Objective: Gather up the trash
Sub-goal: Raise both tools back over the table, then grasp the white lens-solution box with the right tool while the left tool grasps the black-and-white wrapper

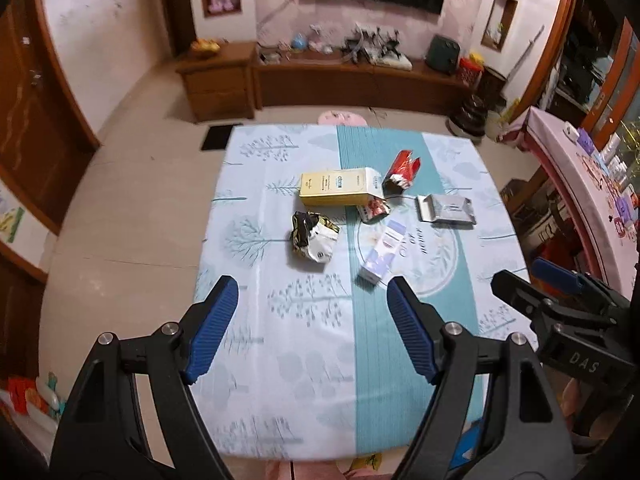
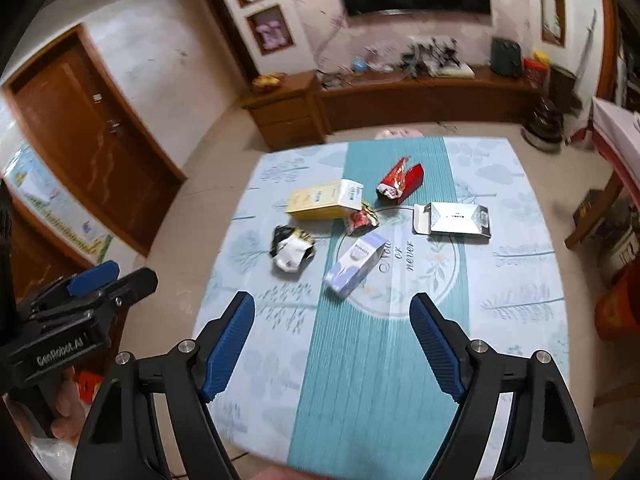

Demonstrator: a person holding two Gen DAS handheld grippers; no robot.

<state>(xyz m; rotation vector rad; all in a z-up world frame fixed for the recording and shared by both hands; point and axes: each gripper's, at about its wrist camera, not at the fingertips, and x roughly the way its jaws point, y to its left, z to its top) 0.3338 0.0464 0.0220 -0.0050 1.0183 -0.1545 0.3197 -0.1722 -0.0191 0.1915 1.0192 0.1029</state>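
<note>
Several pieces of trash lie mid-table: a yellow box [image 1: 338, 187] [image 2: 320, 201], a red wrapper [image 1: 403, 170] [image 2: 401, 181], a small crushed red packet [image 1: 374, 210] [image 2: 361, 219], a silver box [image 1: 448, 209] [image 2: 456, 219], a crumpled black-and-white wrapper [image 1: 314, 237] [image 2: 291, 252] and a pale blue-white box [image 1: 382, 253] [image 2: 356, 265]. My left gripper [image 1: 312, 292] is open and empty above the near part of the table. My right gripper [image 2: 332, 312] is open and empty, also short of the trash. Each gripper shows at the edge of the other's view.
The table [image 1: 280, 380] [image 2: 520, 320] has a light blue cloth with a teal stripe. Tiled floor surrounds it. A wooden cabinet [image 1: 218, 80] and TV bench stand at the far wall. A cluttered pink-covered table [image 1: 580, 168] is at the right.
</note>
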